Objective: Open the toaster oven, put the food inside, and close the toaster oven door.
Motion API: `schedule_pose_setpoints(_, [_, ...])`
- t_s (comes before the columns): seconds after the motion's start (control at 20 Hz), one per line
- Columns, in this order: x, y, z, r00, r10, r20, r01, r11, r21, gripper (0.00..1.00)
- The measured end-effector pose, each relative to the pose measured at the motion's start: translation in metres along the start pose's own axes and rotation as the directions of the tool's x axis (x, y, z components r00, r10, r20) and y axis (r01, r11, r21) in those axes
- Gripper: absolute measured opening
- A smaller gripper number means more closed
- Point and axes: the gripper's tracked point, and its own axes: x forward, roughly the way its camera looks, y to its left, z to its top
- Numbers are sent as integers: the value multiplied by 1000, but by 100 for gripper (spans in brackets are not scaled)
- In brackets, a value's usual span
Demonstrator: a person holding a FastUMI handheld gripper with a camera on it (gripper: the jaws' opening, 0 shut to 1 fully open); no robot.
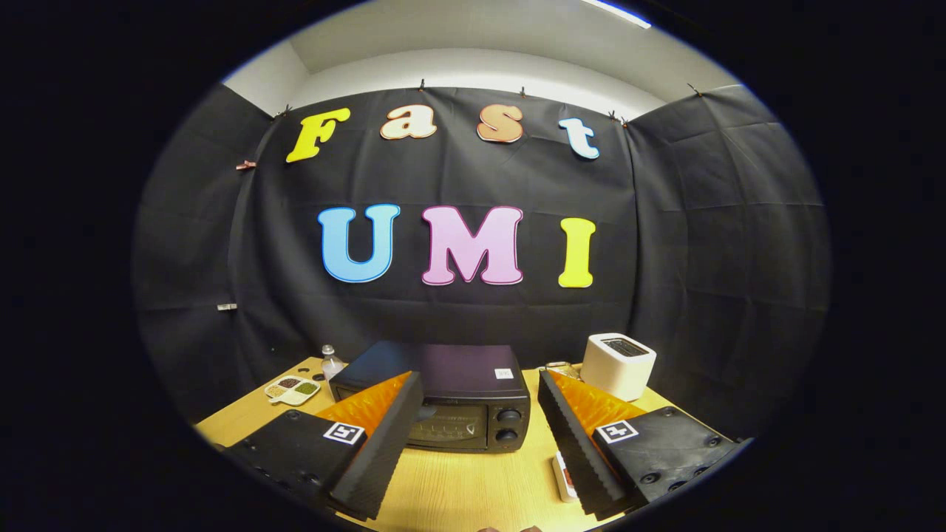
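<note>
- The toaster oven [443, 403] sits on the desk [473, 480], door shut, just ahead of the claw [480, 395].
- Claw fingers spread wide, holding nothing.
- A small packet [563, 476], possibly the food, lies beside the right finger.
- A white toaster [618, 363] stands further right; a sectioned dish [293, 389] left.

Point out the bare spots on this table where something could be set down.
Bare wood lies between the open jaws of the gripper, in front of the toaster oven. Another strip runs beside the sectioned dish. Crowded: behind the oven, near the bottle and white toaster.
</note>
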Motion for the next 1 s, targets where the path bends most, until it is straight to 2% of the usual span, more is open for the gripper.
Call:
schedule_pose_setpoints(0.55, [41, 44, -17, 997, 39, -64, -40, 999, -16, 97])
schedule_pose_setpoints(1.0, [108, 93, -74, 984, 26, -174, -38, 997, -66, 98])
